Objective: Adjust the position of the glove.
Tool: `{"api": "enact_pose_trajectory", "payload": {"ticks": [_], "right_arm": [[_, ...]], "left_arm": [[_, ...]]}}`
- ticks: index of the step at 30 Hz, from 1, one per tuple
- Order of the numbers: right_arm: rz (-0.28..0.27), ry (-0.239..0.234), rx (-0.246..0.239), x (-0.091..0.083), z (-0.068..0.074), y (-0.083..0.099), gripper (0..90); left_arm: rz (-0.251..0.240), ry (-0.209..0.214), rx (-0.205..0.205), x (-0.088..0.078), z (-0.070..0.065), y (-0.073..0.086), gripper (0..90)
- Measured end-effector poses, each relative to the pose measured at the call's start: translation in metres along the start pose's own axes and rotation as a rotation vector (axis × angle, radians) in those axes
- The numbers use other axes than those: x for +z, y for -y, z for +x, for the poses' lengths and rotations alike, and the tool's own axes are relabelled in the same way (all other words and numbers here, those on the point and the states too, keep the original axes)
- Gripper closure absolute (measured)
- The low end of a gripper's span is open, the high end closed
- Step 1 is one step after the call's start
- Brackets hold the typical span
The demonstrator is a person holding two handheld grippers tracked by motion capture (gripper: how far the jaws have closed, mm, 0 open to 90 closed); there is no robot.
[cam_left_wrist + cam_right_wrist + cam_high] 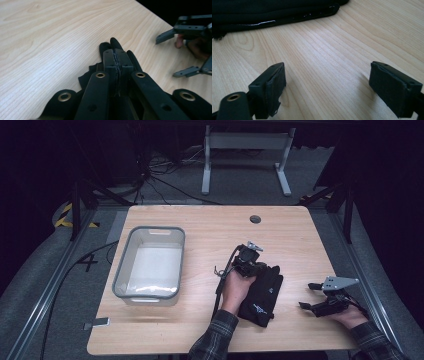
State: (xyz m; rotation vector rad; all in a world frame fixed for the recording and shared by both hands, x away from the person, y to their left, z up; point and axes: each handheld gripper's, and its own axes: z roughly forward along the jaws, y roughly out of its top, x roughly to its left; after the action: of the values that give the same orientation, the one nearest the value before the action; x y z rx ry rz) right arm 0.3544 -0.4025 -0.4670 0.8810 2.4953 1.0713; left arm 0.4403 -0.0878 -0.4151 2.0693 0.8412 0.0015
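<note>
Left gripper [248, 265], at the centre of the high view, has its jaws pressed together, and its own view suggests they pinch a fold of the black fabric glove [262, 292] near the fingers; whether much cloth is caught cannot be told, since the jaws hide the seam. In that same view the glove's fingertips [115, 44] poke out beyond the closed jaws. The glove itself lies flat on the pale wooden table [200, 227], just right of centre and low in the high view, with the person's left hand [235, 287] resting over its left edge.

Right gripper [320, 304] sits near the lower right of the high view, well apart from the glove, its jaws spread wide with nothing between them; its own view shows bare wood between the pads [273, 82] and the glove's hem [287, 20] along the top of the frame.

A grey-rimmed translucent plastic bin [150, 262] stands at the left of the high view, apparently empty.

The likely risk is a thin grip: if only a sliver of fabric is pinched, the limp glove could slip free when lifted. Carried by one end, it may also sag and catch the bin's rim [181, 265] rather than drop inside.
</note>
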Motion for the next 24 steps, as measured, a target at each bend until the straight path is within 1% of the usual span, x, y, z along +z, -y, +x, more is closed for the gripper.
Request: {"api": "enact_pose_trajectory", "payload": {"ticks": [2, 4, 5, 6, 7, 8, 9, 10, 11, 12, 13, 17, 19, 20, 24], "right_arm": [[0.0, 0.0, 0.0, 0.0, 0.0, 0.0, 14.4], [0.0, 0.0, 0.0, 0.0, 0.0, 0.0, 14.4], [0.0, 0.0, 0.0, 0.0, 0.0, 0.0, 14.4], [0.0, 0.0, 0.001, 0.0, 0.0, 0.0, 14.4], [0.0, 0.0, 0.0, 0.0, 0.0, 0.0, 14.4], [0.0, 0.0, 0.0, 0.0, 0.0, 0.0, 14.5], [0.0, 0.0, 0.001, 0.0, 0.0, 0.0, 14.4], [0.0, 0.0, 0.001, 0.0, 0.0, 0.0, 14.4], [0.0, 0.0, 0.0, 0.0, 0.0, 0.0, 14.4], [0.0, 0.0, 0.001, 0.0, 0.0, 0.0, 14.5], [0.0, 0.0, 0.001, 0.0, 0.0, 0.0, 14.8], [-0.007, -0.001, 0.007, -0.001, -0.001, 0.001, 17.1], [-0.002, 0.001, 0.009, -0.002, -0.001, 0.0, 19.9], [0.0, -0.004, 0.007, -0.003, -0.002, 0.0, 21.2], [-0.002, -0.002, 0.007, -0.002, -0.002, 0.0, 20.8]], "left_arm": [[0.01, -0.001, -0.013, 0.004, 0.004, 0.002, 87.8], [0.027, -0.009, -0.014, 0.007, 0.008, 0.004, 87.0], [0.035, -0.02, -0.017, 0.009, 0.009, 0.005, 84.1], [0.042, -0.037, -0.016, 0.011, 0.01, 0.006, 79.0], [0.044, -0.044, -0.014, 0.011, 0.01, 0.007, 72.1], [0.047, -0.051, -0.01, 0.011, 0.01, 0.007, 68.9], [0.048, -0.06, -0.003, 0.008, 0.009, 0.007, 63.2], [0.048, -0.06, -0.003, 0.008, 0.009, 0.007, 59.6], [0.049, -0.068, 0.0, 0.006, 0.009, 0.007, 59.6], [0.053, -0.078, 0.004, 0.003, 0.008, 0.007, 57.1], [0.059, -0.084, 0.009, -0.001, 0.007, 0.008, 57.2], [0.088, -0.08, 0.031, -0.017, 0.008, 0.012, 77.0], [0.112, -0.074, 0.036, -0.023, 0.008, 0.017, 83.7], [0.118, -0.071, 0.036, -0.025, 0.007, 0.02, 84.7], [0.122, -0.078, 0.052, -0.031, 0.001, 0.029, 78.8]]}}
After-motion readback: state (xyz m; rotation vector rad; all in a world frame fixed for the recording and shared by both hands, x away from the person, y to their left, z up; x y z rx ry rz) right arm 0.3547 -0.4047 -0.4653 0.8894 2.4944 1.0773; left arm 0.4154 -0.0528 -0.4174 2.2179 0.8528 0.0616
